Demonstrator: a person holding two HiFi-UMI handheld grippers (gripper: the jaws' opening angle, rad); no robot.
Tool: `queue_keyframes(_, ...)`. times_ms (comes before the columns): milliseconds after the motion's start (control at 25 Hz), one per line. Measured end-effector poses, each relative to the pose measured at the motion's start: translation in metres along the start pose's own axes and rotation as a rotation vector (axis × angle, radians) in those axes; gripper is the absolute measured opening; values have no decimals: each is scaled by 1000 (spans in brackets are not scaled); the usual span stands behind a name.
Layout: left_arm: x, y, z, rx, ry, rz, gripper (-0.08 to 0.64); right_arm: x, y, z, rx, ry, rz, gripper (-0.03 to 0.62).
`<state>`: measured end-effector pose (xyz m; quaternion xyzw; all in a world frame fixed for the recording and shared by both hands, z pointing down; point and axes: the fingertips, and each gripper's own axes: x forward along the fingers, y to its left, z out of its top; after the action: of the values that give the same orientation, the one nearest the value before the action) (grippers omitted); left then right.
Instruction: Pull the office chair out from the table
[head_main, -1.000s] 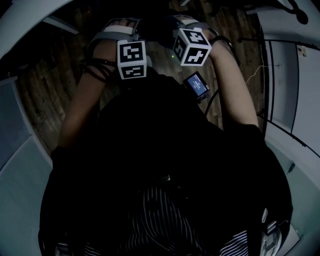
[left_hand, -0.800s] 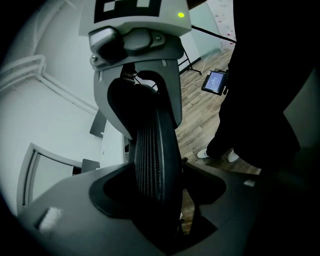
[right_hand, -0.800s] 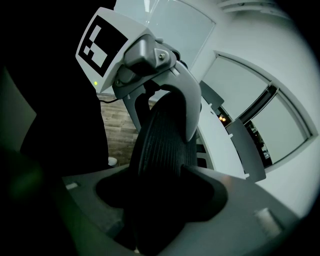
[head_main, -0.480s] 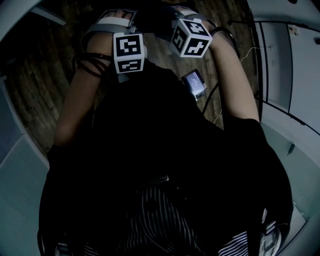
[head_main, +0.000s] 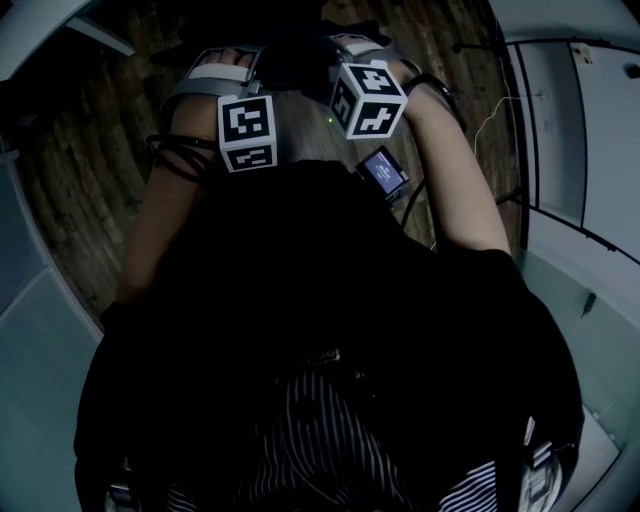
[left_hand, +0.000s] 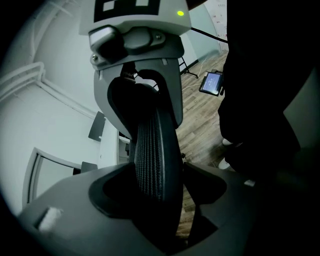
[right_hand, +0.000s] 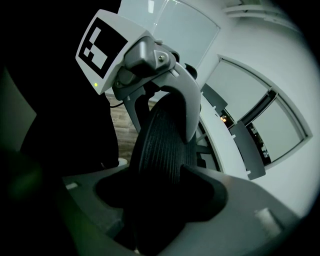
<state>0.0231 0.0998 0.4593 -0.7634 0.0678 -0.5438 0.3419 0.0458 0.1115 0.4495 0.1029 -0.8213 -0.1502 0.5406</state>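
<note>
Where the office chair is ribbed mesh, left gripper and right gripper jaws clamp it.

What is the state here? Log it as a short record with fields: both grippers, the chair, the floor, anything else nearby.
left gripper: jaws closed on the chair backrest
right gripper: jaws closed on the same chair backrest, close beside the left gripper
backrest material: black mesh, running between both pairs of jaws
floor: wood planks
small lit screen: near the right gripper, over the floor
lighting: head view very dark, chair seat and base not made out
</note>
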Motion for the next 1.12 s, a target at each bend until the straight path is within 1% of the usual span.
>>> queue_keyframes(120, -6, -15, 9, -32, 14, 2, 308, -4, 18, 0, -19, 2, -5, 273)
queue_keyframes(240, -13, -28, 24, -50, 21, -13, 308, -13, 37, -4, -28, -19, 7, 273)
queue_keyframes(400, -9, -35, 65, -81, 36, -16, 328, -37, 55, -32, -50, -46, 22, 273)
queue_keyframes(480, -9, -42, 76, -85, 52, -18, 339, -44, 65, -37, -60, -63, 23, 273)
queue_keyframes(640, -12, -52, 79, -90, 61, -15, 341, -50, 77, -32, -85, -78, 13, 267)
queue_keyframes(760, -19, -65, 78, -118, 66, -21, 336, -48, 91, -25, -97, -75, 9, 265)
queue_keyframes(920, -29, -74, 78, -156, 60, -17, 327, -50, 103, -15, -110, -73, -15, 265)
queue_keyframes(1120, -40, -86, 71, -138, 52, -23, 331, -48, 113, -1, -80, -70, -15, 265)
